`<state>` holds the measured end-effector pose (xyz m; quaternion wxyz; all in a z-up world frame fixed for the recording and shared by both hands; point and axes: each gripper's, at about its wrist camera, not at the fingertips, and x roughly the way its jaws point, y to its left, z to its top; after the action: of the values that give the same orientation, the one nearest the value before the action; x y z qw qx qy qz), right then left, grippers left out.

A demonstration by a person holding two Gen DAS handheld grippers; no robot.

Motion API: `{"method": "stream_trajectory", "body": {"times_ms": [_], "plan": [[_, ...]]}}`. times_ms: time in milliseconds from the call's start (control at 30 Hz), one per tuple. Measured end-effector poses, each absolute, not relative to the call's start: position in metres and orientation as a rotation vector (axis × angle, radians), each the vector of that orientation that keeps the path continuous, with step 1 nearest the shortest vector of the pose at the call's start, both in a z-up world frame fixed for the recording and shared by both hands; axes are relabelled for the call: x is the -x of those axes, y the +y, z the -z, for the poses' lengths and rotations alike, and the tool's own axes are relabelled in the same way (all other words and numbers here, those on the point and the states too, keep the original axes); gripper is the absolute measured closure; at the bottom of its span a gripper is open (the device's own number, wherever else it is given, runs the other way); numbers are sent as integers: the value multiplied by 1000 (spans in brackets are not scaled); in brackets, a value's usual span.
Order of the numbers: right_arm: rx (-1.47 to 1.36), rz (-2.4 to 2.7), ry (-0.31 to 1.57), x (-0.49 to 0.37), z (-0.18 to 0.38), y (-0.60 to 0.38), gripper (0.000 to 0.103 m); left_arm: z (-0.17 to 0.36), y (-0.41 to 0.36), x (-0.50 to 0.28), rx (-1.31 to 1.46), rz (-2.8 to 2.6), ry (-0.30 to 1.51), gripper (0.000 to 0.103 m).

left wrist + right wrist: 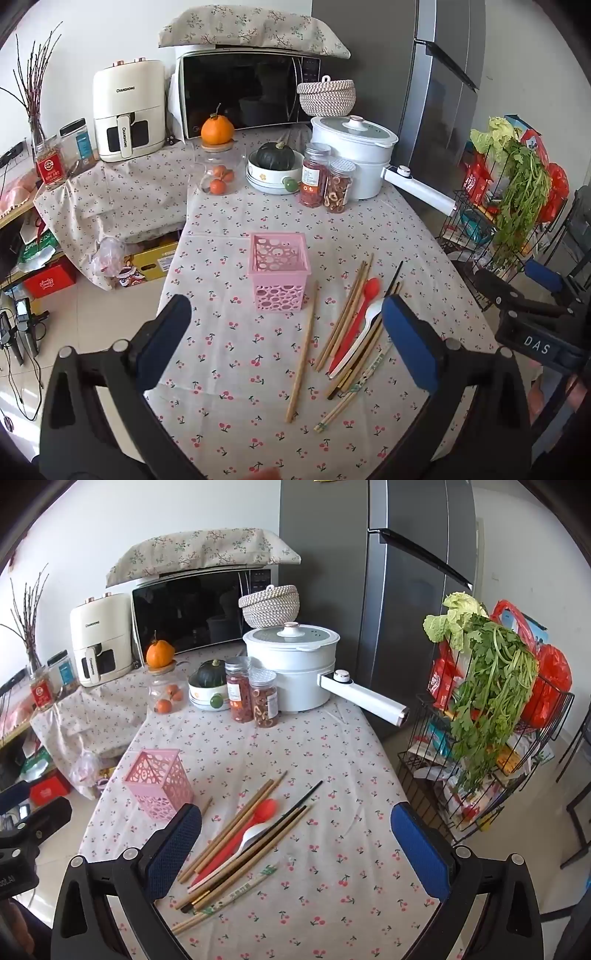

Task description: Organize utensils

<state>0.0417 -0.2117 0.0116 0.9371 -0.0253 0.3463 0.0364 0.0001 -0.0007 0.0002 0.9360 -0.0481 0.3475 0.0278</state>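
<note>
Both grippers are hovering over the bench (406, 229) with nothing in them. The left gripper (286, 325) has its blue pads spread wide, and the right gripper (295, 845) is spread just as wide. You can even spot the right one off at the right edge of the left wrist view.

The pink basket (279, 271) stands upright on the cherry-print cloth, empty as far as I can see. It's left of the utensil pile and not touching it. One lone chopstick (303, 354) lies on its own just right of the basket, running toward the near edge.

The rest is a loose heap further right: a bunch of wooden chopsticks (349, 314), a red spoon (360, 314) and a white spoon (364, 334) lying on top of each other, plus a darker pair (295, 812) with black tips. A paper-wrapped pair (236, 890) with green print sits at the near end of the heap. Everything lies flat and roughly parallel, angled up to the right.

At the back of the bench there's a white pot (351, 147) with its long handle sticking out right, two jars (325, 177) of dried stuff, a bowl with a green squash (276, 155), and a glass jar with an orange (217, 130) perched on its lid. Behind those there's a microwave (247, 92), an air fryer (127, 107) and a woven basket (327, 96). A wire rack (480, 738) of greens stands right of the bench, beside the fridge (369, 572).
</note>
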Motion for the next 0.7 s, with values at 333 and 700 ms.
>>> {"method": "stream_trajectory", "body": {"times_ms": [333,700], "plan": [[53,-75,703,-43,-6,-214,0,-1,-2,-1,96,-59,708,1],[61,-79,692,-41,-10,-210,0,-5,-8,-5,98,-53,718,1]]}}
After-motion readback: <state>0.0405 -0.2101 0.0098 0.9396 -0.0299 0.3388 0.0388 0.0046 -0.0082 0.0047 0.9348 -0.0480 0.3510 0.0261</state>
